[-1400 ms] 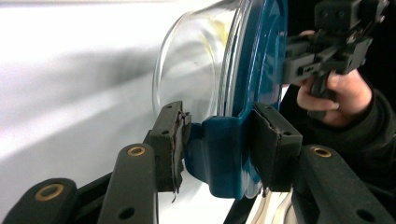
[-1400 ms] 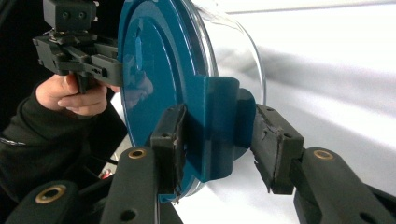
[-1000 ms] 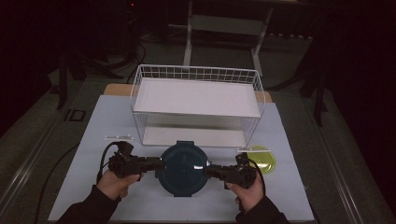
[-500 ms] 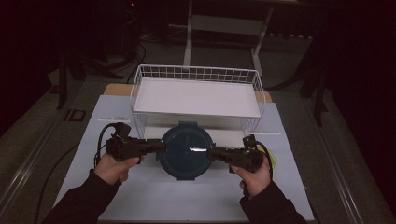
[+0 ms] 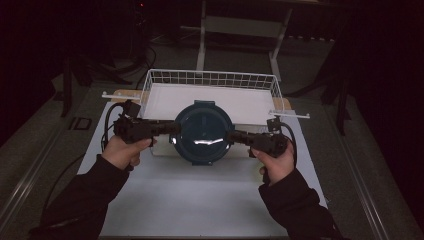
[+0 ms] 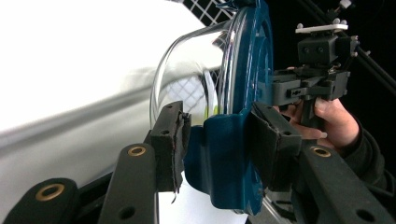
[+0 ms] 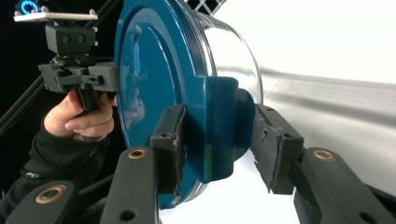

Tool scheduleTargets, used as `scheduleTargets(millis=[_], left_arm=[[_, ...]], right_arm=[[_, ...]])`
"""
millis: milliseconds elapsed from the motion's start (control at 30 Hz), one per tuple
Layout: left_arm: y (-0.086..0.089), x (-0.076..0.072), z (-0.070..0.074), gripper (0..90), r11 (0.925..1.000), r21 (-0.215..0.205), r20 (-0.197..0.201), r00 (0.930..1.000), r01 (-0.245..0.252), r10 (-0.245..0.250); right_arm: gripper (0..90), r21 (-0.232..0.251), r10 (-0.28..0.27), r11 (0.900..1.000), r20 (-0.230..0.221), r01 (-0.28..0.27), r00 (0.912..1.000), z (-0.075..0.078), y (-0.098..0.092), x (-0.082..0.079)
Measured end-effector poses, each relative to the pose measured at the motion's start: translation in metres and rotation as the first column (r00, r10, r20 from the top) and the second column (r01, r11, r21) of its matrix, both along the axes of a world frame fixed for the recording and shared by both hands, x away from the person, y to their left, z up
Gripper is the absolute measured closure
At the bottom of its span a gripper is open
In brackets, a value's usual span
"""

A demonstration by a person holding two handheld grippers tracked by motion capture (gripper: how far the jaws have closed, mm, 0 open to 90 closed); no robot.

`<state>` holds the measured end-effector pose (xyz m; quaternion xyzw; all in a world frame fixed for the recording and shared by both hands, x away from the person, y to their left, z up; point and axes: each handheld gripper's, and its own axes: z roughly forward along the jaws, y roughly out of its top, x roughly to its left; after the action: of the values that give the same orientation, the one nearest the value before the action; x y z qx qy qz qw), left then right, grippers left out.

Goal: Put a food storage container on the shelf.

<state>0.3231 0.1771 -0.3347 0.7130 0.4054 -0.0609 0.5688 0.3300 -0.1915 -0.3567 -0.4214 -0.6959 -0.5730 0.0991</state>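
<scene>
Two grippers (image 5: 169, 128) (image 5: 236, 136), one blue-lidded container (image 5: 204, 132).

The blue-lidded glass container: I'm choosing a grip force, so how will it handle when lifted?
The blue-lidded glass container looks rigid and probably heavy, with thick clear walls. Its glass seems slippery and breakable, so the left gripper and right gripper sensibly clamp the lid's side tabs. One-sided support would likely tip it.

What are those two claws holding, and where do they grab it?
A round glass container with a dark blue lid. The left claw and right claw each clamp one of the lid's blue side clips, on opposite sides.
</scene>
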Motion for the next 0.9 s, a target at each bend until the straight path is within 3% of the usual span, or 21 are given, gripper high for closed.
scheduleTargets(millis=[200, 500, 767, 900], left_arm=[[-0.001, 0.023, 0.008, 56.4, 0.9998, -0.010, 0.012, 0.9998, -0.018, 0.018], [-0.002, 0.052, 0.015, 56.4, 0.9975, -0.032, -0.020, 0.9979, -0.063, 0.062], [-0.004, 0.071, 0.018, 56.1, 0.9949, -0.048, -0.025, 0.9959, -0.088, 0.087], [-0.002, 0.080, 0.015, 56.0, 0.9944, -0.064, -0.057, 0.9952, -0.083, 0.080]], right_arm=[[55.8, 0.004, -0.029, 1.000, -0.002, 0.029, 0.9996, 0.014, 0.000, 0.021], [55.7, 0.020, -0.062, 0.998, -0.055, 0.063, 0.9965, 0.021, 0.001, 0.053], [55.6, 0.018, -0.088, 0.996, -0.096, 0.090, 0.9915, 0.028, 0.000, 0.071], [55.5, 0.007, -0.093, 0.996, -0.114, 0.094, 0.9891, 0.031, 0.000, 0.076]])
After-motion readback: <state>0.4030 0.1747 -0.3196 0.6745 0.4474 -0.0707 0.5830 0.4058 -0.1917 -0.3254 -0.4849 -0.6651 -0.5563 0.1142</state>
